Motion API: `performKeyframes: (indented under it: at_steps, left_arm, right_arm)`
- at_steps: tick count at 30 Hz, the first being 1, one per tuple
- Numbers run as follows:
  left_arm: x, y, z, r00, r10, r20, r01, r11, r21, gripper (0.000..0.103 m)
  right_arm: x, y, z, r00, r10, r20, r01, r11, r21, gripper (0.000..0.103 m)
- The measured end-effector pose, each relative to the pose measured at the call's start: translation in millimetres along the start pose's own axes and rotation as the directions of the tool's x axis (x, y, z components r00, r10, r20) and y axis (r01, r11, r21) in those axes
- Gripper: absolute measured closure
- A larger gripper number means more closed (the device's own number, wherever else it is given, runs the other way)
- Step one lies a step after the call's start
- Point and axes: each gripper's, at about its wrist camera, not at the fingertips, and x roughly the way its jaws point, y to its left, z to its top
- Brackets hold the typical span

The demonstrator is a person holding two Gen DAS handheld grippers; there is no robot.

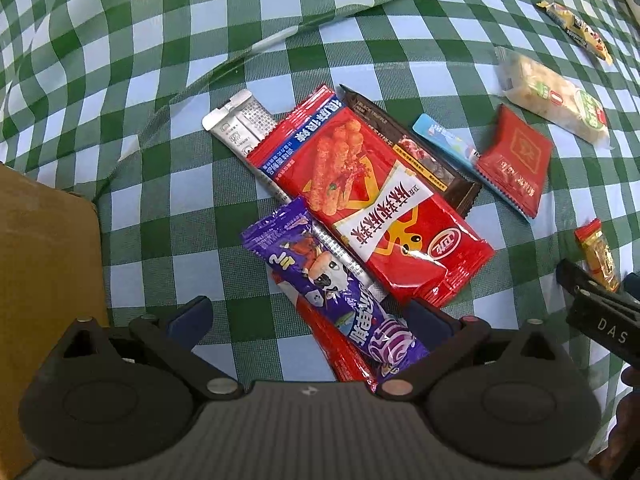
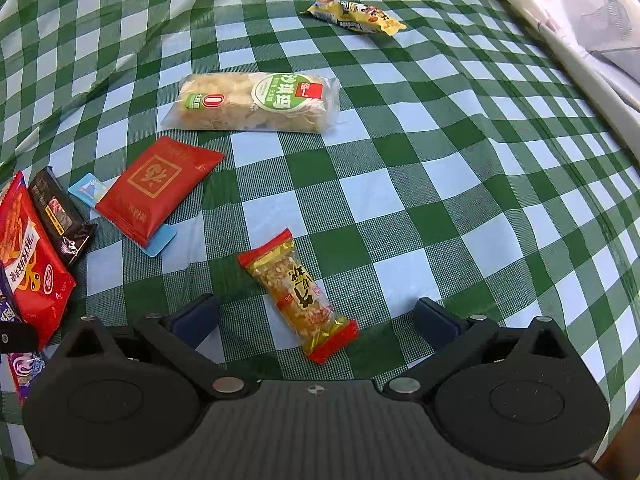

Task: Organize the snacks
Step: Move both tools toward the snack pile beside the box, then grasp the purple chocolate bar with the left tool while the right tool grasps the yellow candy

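Observation:
My left gripper [image 1: 308, 316] is open above a pile of snacks on the green checked cloth. A purple packet [image 1: 332, 296] lies between its fingers, on top of a red wrapper [image 1: 340, 352]. Behind it lie a large red packet [image 1: 376, 208], a silver sachet [image 1: 240, 128] and a dark brown bar [image 1: 420, 152]. My right gripper [image 2: 316, 316] is open too, straddling a small peanut bar [image 2: 298, 296] with red ends. Further off lie a red square packet [image 2: 158, 186] on a blue sachet [image 2: 162, 242], a pale rice cake pack [image 2: 260, 102] and a yellow bar [image 2: 356, 16].
A brown cardboard box [image 1: 44, 264] stands at the left edge of the left wrist view. A white printed cloth [image 2: 580, 20] borders the table at the far right. The right gripper's body [image 1: 600, 316] shows at the right of the left wrist view.

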Motion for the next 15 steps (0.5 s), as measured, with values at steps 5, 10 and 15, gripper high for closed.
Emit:
performKeyframes:
  at_steps: [5,10,15]
  left_arm:
    - [-5,6,0,1.0,0.003,0.007,-0.003,1.0,-0.01,0.0]
    - [-10,8,1,1.0,0.011,0.026,-0.01,1.0,-0.013,0.0]
    - [-25,12,-2,0.998,-0.031,0.059,0.033,0.999,-0.03,0.061]
  right_arm:
    - [-1,0,1,1.0,-0.002,-0.005,0.002,1.0,0.001,0.0]
    - [-2,1,1,1.0,-0.003,-0.006,0.003,1.0,0.002,0.0]
    - [-3,0,1,1.0,0.014,0.002,-0.014,1.0,-0.014,0.002]
